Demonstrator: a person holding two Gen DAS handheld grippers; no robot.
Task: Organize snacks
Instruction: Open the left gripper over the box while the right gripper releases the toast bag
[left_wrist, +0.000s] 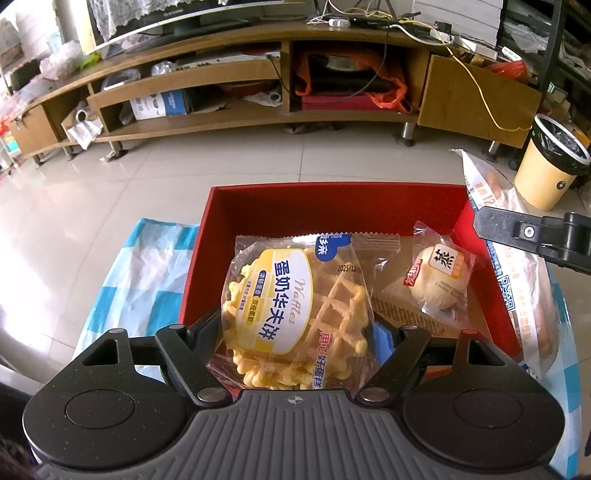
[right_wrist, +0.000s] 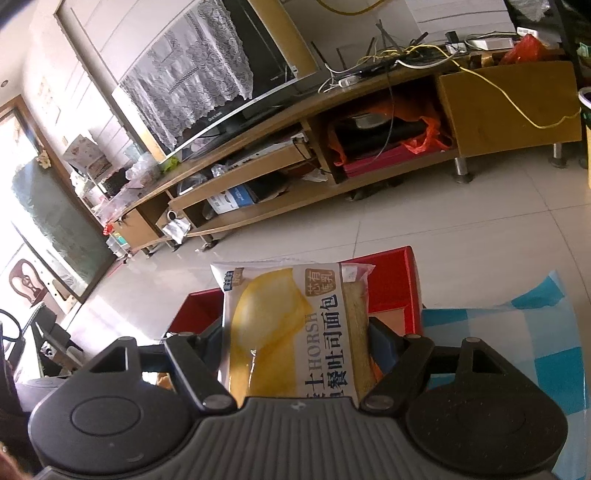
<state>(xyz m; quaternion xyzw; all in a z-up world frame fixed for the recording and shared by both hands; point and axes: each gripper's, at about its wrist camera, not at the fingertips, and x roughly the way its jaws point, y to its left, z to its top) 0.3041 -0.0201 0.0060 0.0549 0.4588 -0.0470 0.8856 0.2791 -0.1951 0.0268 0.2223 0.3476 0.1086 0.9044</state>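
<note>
My left gripper (left_wrist: 295, 328) is shut on a clear-wrapped waffle pack (left_wrist: 291, 314) and holds it over the near side of a red box (left_wrist: 332, 201). A wrapped steamed bun (left_wrist: 441, 280) lies inside the box on the right. My right gripper (right_wrist: 295, 332) is shut on a toast bread pack (right_wrist: 291, 332) with a yellow and white wrapper, held above the red box (right_wrist: 391, 291). That bread pack (left_wrist: 517, 280) and the right gripper's finger (left_wrist: 532, 236) show at the right edge of the left wrist view, beside the box.
The box stands on a blue and white checked cloth (left_wrist: 140, 273) on a table. Beyond lie a tiled floor, a long wooden TV cabinet (left_wrist: 258, 110) and a yellow waste bin (left_wrist: 550, 162) at the right.
</note>
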